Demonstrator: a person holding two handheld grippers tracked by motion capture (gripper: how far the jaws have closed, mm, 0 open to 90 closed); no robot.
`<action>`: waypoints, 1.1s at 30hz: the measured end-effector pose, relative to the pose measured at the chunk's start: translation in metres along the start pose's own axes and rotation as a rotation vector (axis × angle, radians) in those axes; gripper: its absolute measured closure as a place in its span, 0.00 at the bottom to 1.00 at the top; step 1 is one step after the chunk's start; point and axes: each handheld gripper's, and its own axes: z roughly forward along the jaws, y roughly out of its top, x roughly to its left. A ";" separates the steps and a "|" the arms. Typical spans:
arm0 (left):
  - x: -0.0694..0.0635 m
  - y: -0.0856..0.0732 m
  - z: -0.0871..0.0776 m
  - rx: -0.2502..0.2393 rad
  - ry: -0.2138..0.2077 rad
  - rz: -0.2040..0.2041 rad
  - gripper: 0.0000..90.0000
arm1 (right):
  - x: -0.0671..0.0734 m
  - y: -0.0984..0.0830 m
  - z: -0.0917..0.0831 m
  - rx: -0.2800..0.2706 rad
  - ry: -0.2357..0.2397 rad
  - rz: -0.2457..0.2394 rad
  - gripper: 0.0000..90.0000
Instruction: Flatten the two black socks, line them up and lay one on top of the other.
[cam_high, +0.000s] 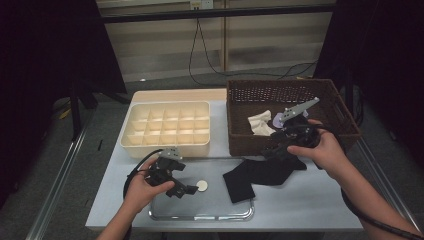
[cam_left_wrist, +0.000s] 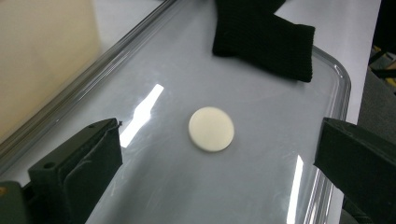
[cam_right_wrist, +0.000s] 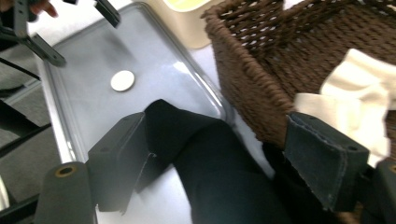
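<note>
A small white disc (cam_high: 201, 186) (cam_left_wrist: 211, 129) (cam_right_wrist: 123, 80) lies on the shiny metal tray (cam_high: 200, 216) (cam_left_wrist: 154, 191) (cam_right_wrist: 79, 112). My left gripper (cam_high: 184, 179) (cam_left_wrist: 218, 140) hovers low over the tray with its jaws wide open, the disc just ahead between them and untouched. A black sock (cam_high: 255, 175) (cam_left_wrist: 266, 37) (cam_right_wrist: 210, 163) drapes from the tray's right edge toward the brown wicker basket (cam_high: 240, 140) (cam_right_wrist: 247, 70). My right gripper (cam_high: 274, 150) (cam_right_wrist: 217, 126) is at the basket's front wall, open, straddling the sock.
A white sock (cam_high: 260, 122) (cam_right_wrist: 355, 88) and a purple item (cam_high: 276, 120) lie in the basket. A cream compartment tray (cam_high: 167, 145) (cam_left_wrist: 42, 56) (cam_right_wrist: 187, 14) stands behind the metal tray at the left. A black cable runs on the floor beyond the table.
</note>
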 end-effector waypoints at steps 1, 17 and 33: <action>-0.002 0.002 0.002 0.001 -0.009 0.000 0.01 | 0.000 -0.003 0.002 0.001 0.005 0.000 0.25; -0.022 0.020 0.031 0.054 -0.022 0.068 0.05 | -0.002 -0.046 0.045 0.040 0.032 0.007 0.31; -0.038 0.034 0.047 0.057 -0.060 0.155 0.28 | 0.007 -0.067 0.092 0.096 0.030 -0.044 0.48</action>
